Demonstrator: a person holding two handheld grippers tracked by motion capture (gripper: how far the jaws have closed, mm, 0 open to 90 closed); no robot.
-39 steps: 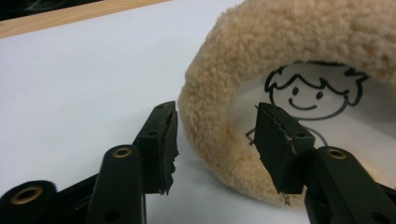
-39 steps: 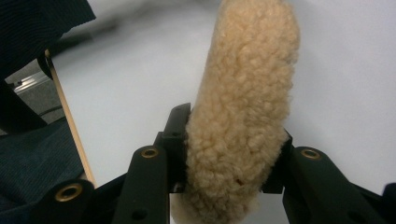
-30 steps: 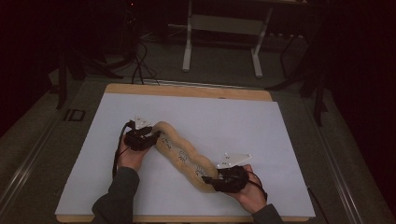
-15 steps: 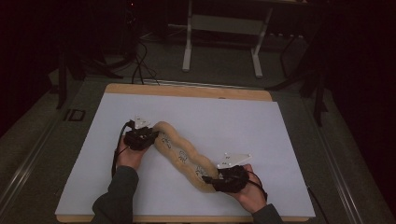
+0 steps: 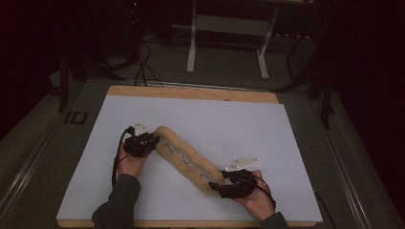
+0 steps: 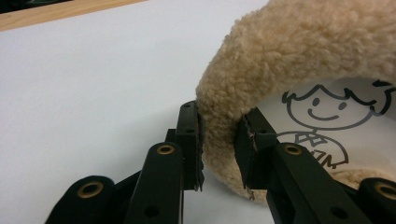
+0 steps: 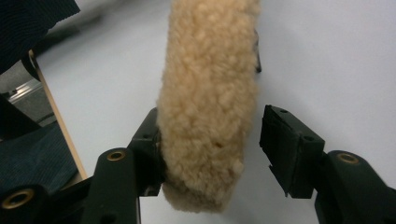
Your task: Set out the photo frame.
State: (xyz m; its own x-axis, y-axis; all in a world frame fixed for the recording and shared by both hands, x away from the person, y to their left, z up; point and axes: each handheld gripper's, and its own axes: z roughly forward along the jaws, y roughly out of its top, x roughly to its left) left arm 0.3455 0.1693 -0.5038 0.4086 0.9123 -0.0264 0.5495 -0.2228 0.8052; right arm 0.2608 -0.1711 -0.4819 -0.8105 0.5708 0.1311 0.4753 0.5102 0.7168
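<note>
so far the fleece strip point(image 5: 184, 159) lies slantwise on the white table point(image 5: 296, 143), left gripper point(image 6: 219, 144) clamped on its far end, right gripper point(image 7: 210, 140) just opening, its near end freed.

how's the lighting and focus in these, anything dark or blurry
High view: room behind the table nearly black, only the white sheet lit. Left gripper view: fleece strip sharp, evenly lit. Right gripper view: fleece in focus, dark sleeve at the top left corner blurred.
</note>
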